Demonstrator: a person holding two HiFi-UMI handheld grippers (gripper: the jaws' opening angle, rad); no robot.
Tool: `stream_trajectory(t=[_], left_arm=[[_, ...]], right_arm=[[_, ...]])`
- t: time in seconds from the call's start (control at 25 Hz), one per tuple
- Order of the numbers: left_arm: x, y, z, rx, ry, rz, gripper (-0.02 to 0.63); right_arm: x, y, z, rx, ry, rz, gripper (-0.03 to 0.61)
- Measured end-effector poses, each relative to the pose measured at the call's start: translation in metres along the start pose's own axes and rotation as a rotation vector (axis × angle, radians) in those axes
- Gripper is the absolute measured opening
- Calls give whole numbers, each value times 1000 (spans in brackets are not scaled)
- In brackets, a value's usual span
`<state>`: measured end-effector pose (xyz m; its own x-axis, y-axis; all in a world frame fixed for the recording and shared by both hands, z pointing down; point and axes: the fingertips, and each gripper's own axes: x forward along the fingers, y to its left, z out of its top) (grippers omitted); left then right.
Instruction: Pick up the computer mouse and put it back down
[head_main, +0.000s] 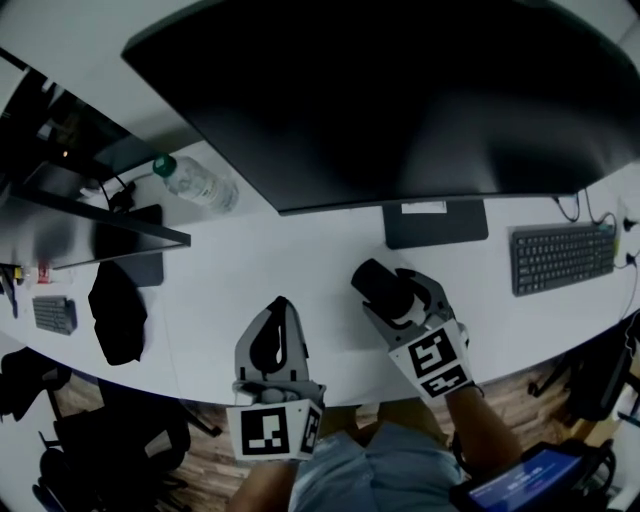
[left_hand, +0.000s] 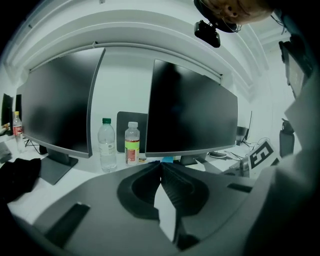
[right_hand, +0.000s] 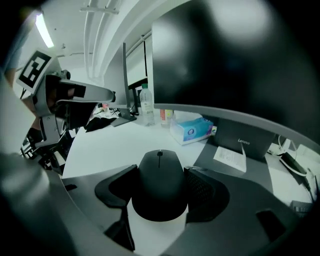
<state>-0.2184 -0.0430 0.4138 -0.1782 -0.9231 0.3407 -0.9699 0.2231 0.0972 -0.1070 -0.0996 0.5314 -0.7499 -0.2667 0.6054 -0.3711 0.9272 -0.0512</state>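
Note:
The black computer mouse (head_main: 376, 281) (right_hand: 160, 185) sits between the jaws of my right gripper (head_main: 386, 291) (right_hand: 160, 173), whose pads press on both of its sides, a little above the white desk (head_main: 300, 270). It is in front of the big monitor's stand (head_main: 435, 222). My left gripper (head_main: 280, 304) (left_hand: 161, 164) hovers to the left over the desk's front edge. Its jaws meet at the tips with nothing between them.
A large dark monitor (head_main: 400, 90) fills the back, with a second one (head_main: 80, 215) at the left. A keyboard (head_main: 560, 258) lies at the right, a water bottle (head_main: 195, 182) and black cloth (head_main: 117, 310) at the left. A tissue box (right_hand: 191, 128) stands behind the mouse.

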Motion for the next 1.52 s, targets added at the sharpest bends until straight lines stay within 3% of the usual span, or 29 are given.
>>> stream_trajectory(t=[0.44, 0.72, 1.04, 1.52], left_arm=[[-5, -38, 74, 68, -173, -117, 8], [-7, -63, 107, 101, -248, -186, 8], [-4, -80, 120, 118, -276, -229, 8], [2, -106, 108, 125, -257, -278, 8]], right_arm=[[-89, -26, 99, -11, -237, -180, 302], [-136, -39, 133, -34, -325, -288, 302], [-159, -52, 132, -31, -337, -349, 302], [-173, -65, 101, 18, -307, -392, 302]])
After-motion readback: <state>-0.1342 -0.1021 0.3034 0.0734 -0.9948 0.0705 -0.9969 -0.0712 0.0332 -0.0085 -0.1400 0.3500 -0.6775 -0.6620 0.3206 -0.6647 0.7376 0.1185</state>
